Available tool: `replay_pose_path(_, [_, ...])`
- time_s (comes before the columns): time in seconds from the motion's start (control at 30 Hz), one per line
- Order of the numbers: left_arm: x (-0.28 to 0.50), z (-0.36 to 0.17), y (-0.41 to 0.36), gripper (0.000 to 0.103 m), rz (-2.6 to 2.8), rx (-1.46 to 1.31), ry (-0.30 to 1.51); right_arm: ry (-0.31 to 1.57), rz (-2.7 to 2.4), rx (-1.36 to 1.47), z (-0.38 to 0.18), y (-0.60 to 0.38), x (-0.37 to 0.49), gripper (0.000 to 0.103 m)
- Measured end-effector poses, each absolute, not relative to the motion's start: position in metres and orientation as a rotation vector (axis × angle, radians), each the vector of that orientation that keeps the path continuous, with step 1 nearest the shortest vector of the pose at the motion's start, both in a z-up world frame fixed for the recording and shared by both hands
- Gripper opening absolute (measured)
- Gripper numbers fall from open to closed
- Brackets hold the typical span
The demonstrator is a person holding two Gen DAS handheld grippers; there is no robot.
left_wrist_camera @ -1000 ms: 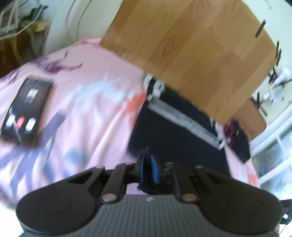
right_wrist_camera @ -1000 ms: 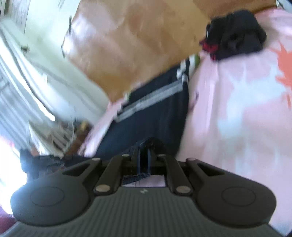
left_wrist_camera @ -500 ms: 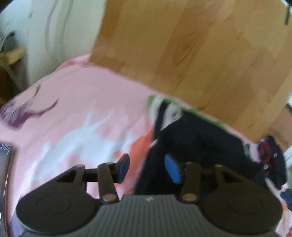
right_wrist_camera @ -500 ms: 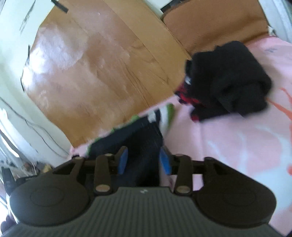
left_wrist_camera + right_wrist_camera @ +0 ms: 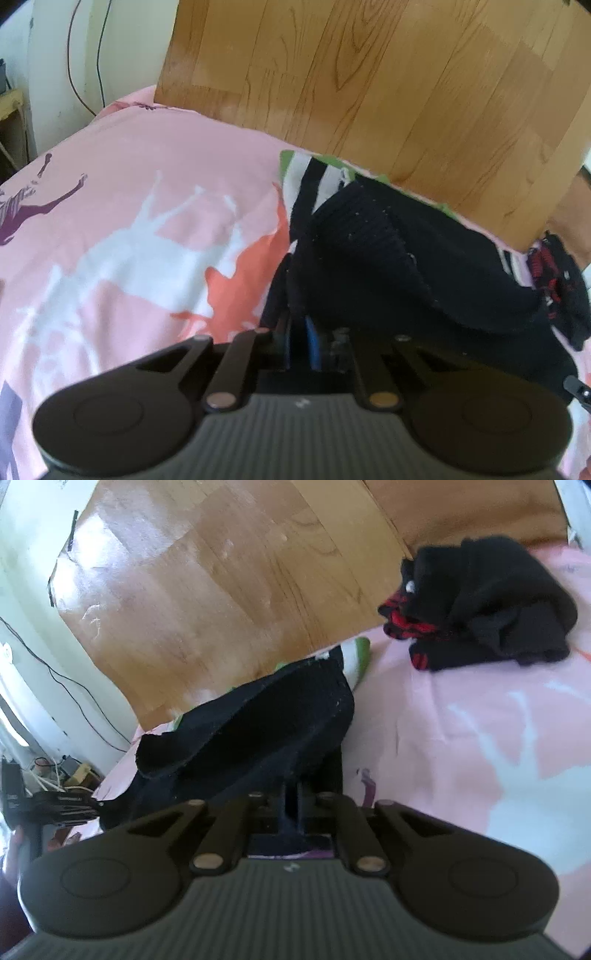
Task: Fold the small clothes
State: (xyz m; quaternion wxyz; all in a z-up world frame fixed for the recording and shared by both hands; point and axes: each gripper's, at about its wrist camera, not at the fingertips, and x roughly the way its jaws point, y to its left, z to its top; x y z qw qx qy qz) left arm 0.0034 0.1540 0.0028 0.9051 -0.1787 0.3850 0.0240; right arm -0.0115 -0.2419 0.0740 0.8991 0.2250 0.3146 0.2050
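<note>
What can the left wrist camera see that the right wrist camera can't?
Only the left wrist view shows the purple animal print on the sheet and the left tool pinching the dark garment. Only the right wrist view shows the cluttered cables by the wall and the right tool shut on that garment. Both show the pink bedsheet, the wooden board, the green striped cloth and the black-and-red pile.

Bright daylight, glare on the wooden board (image 5: 207, 576), soft blur, fisheye-bent edges.
</note>
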Motion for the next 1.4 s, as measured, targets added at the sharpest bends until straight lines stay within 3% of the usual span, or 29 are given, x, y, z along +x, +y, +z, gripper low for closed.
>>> replay_pose_path(0.2, [-0.064,0.009,0.178,0.009,-0.037,-0.474,0.766,0.629,0.56,0.393,0.094,-0.247,-0.061,0.009])
replay_pose_path(0.33, [-0.078,-0.003,0.181,0.016,0.027,-0.447,0.809,0.693,0.554,0.353,0.076,-0.253,-0.077,0.013])
replay_pose_path(0.4, [-0.074,-0.005,0.185,0.032,0.043,-0.451,0.814,0.729,0.497,0.398,0.068,-0.262,-0.072,0.02])
replay_pose_path(0.47, [-0.07,-0.002,0.188,0.056,0.068,-0.466,0.794,0.708,0.482,0.491,0.07,-0.274,-0.068,0.028])
replay_pose_path(0.5, [-0.066,0.0,0.187,0.058,0.075,-0.464,0.78,0.676,0.468,0.506,0.074,-0.276,-0.068,0.035])
replay_pose_path(0.67, [-0.049,0.0,0.171,0.062,0.061,-0.408,0.789,0.603,0.443,0.468,0.089,-0.268,-0.056,0.048])
replay_pose_path(0.73, [-0.043,-0.009,0.162,0.063,0.074,-0.366,0.841,0.649,0.413,0.481,0.08,-0.262,-0.046,0.05])
replay_pose_path(0.8, [-0.048,-0.01,0.156,0.076,0.064,-0.329,0.833,0.68,0.426,0.501,0.071,-0.258,-0.046,0.05])
replay_pose_path(1.07, [-0.072,-0.012,0.173,0.084,-0.071,-0.587,0.879,0.788,0.467,0.632,0.06,-0.268,-0.061,0.059])
replay_pose_path(1.2, [-0.071,-0.017,0.18,0.084,-0.076,-0.678,0.833,0.823,0.499,0.712,0.055,-0.271,-0.062,0.059])
replay_pose_path(1.23, [-0.067,-0.018,0.181,0.079,-0.073,-0.692,0.822,0.828,0.505,0.738,0.053,-0.269,-0.057,0.059])
replay_pose_path(1.3, [-0.057,-0.02,0.181,0.063,-0.045,-0.702,0.801,0.83,0.52,0.772,0.05,-0.262,-0.046,0.059])
replay_pose_path(1.33, [-0.054,-0.019,0.182,0.049,-0.024,-0.703,0.786,0.819,0.532,0.769,0.05,-0.257,-0.04,0.058])
replay_pose_path(1.37, [-0.048,-0.02,0.184,0.023,-0.001,-0.708,0.799,0.812,0.527,0.76,0.05,-0.253,-0.035,0.055])
replay_pose_path(1.4, [-0.044,-0.024,0.187,0.017,0.031,-0.725,0.816,0.81,0.52,0.751,0.05,-0.25,-0.03,0.043])
